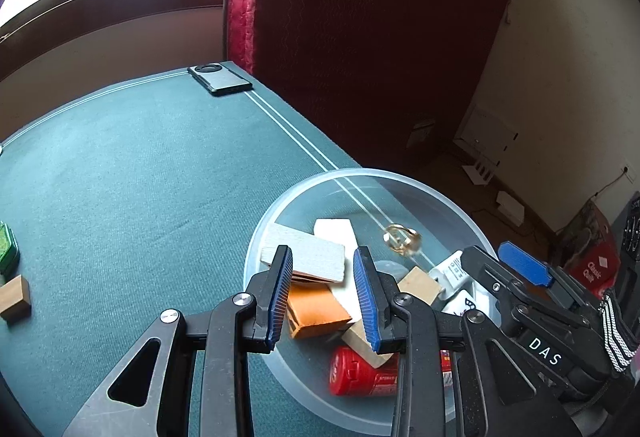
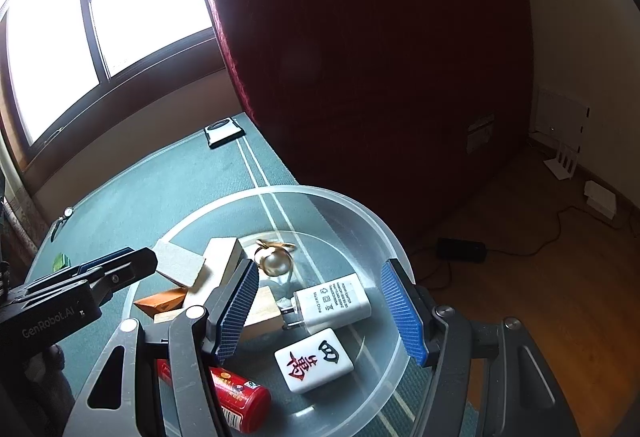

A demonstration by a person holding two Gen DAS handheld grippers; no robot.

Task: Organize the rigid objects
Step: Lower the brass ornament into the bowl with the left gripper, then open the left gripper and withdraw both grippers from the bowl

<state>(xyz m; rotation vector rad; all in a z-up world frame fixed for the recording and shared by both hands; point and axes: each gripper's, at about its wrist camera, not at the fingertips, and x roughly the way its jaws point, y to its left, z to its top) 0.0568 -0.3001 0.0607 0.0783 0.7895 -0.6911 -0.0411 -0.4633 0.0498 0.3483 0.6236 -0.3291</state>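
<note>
While both my grippers hang over the clear round plastic bowl (image 1: pixel 256 237), neither one grips anything.

At the far left of the left wrist view, a small tan wooden block (image 1: pixel 15 297) and a green tin (image 1: pixel 8 249) sit on the teal cloth table (image 1: pixel 140 165), with a dark phone (image 1: pixel 220 78) in the upper middle. My left gripper (image 1: pixel 322 295) has its blue-padded fingers (image 1: pixel 280 293) apart above a white rectangular block (image 1: pixel 308 257) and an orange block (image 1: pixel 316 311) in the bowl, lower centre. In the right wrist view, my right gripper (image 2: pixel 326 307) is spread wide, one finger inside and one at the bowl's rim, over a red cylindrical can (image 2: pixel 236 395), a gold ring with a pearl (image 2: pixel 275 261), a white plug charger (image 2: pixel 332 303) and a white mahjong tile (image 2: pixel 314 359).
</note>
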